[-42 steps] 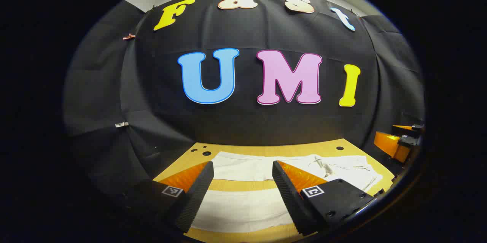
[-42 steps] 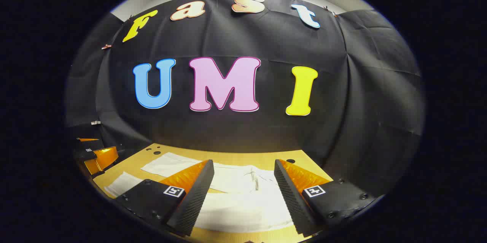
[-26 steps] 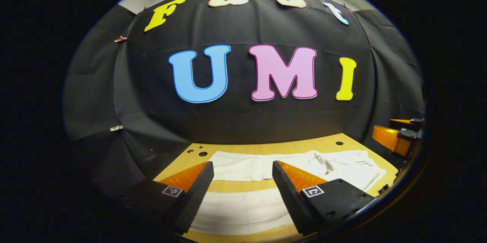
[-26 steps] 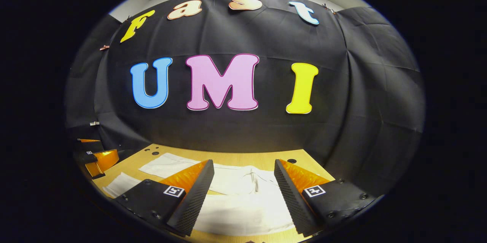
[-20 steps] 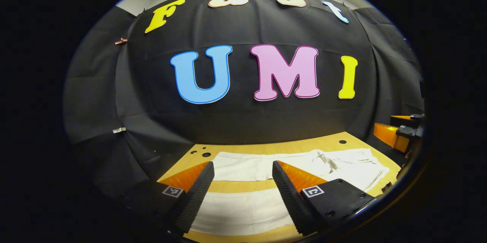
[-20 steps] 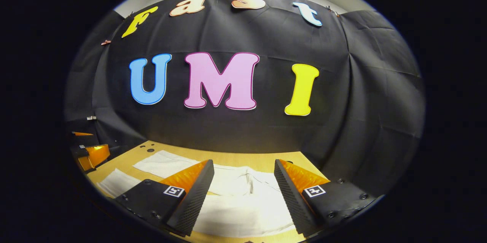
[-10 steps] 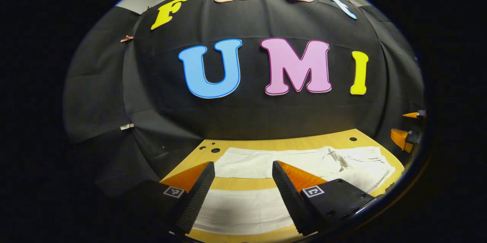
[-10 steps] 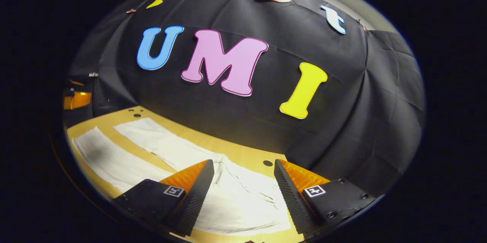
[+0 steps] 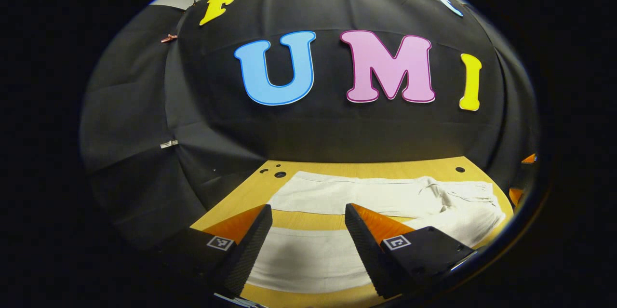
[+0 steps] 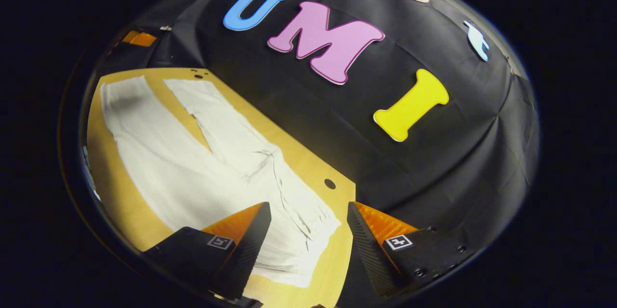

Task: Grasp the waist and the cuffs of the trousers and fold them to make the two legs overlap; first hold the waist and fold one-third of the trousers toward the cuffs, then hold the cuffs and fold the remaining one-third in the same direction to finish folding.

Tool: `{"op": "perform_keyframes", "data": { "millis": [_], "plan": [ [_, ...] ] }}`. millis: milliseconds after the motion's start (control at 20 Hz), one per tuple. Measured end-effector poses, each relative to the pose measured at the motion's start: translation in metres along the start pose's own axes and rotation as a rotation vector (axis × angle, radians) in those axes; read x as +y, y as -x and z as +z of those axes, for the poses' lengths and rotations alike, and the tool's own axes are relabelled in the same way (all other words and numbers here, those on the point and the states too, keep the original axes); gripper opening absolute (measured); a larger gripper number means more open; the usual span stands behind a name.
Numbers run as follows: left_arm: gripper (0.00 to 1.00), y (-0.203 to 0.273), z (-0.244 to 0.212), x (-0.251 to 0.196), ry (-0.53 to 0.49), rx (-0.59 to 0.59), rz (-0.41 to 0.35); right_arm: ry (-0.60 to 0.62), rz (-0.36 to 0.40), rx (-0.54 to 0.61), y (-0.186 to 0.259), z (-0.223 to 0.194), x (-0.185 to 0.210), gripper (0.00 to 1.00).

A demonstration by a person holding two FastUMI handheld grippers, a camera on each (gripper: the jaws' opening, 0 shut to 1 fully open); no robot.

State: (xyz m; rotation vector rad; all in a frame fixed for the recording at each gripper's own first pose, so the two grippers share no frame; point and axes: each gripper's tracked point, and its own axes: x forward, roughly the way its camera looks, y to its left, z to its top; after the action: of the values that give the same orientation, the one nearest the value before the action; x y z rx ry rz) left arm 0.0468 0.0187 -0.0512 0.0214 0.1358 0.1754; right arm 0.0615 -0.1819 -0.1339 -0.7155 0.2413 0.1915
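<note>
The bench [image 9: 332, 169] carries the trousers [image 10: 193, 168], which lie flat and fully spread out. The two legs lie apart in a V, with bare wood showing between them. In the right gripper view the waist [image 10: 308, 231] lies nearest the camera and the legs run away toward the far end of the bench. In the left gripper view the near leg [image 9: 308, 260] crosses directly below the camera, and the far leg [image 9: 356, 194] lies beyond it across a strip of bare wood.

The step in hand, judged from this layout, is the first one: the approach before the legs are laid one over the other. No fold has been made yet.

The left tongs [image 9: 308, 221] are spread wide, hover above the near leg and hold nothing. The right tongs [image 10: 308, 219] are also spread wide, are tilted and stand over the waist end of the trousers, and hold nothing.

The next move probably calls for each pair of tongs to descend to the cloth edge. One should pinch the waist and the other a cuff on the same side. Both must then lift together and carry that leg across onto the other. Uneven lifting is likely to wrinkle the cloth or misalign the legs.
</note>
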Motion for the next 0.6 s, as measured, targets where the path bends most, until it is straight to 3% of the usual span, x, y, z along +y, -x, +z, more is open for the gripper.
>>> {"op": "perform_keyframes", "data": {
  "millis": [200, 300, 400, 600],
  "plan": [
    [0.96, 0.001, -0.018, -0.016, 0.032, 0.041, 0.020, 0.130, 0.076, 0.065, -0.002, -0.062, -0.006, 0.98],
    [0.96, 0.004, -0.032, -0.021, 0.001, 0.082, 0.050, 0.234, 0.156, 0.101, -0.004, -0.103, -0.010, 0.98],
    [0.98, 0.007, -0.037, -0.019, -0.013, 0.104, 0.064, 0.332, 0.227, 0.117, -0.001, -0.129, -0.005, 0.98],
    [0.98, 0.008, -0.044, -0.010, -0.008, 0.129, 0.092, 0.488, 0.296, 0.137, -0.002, -0.162, 0.001, 0.98]
  ]
}}
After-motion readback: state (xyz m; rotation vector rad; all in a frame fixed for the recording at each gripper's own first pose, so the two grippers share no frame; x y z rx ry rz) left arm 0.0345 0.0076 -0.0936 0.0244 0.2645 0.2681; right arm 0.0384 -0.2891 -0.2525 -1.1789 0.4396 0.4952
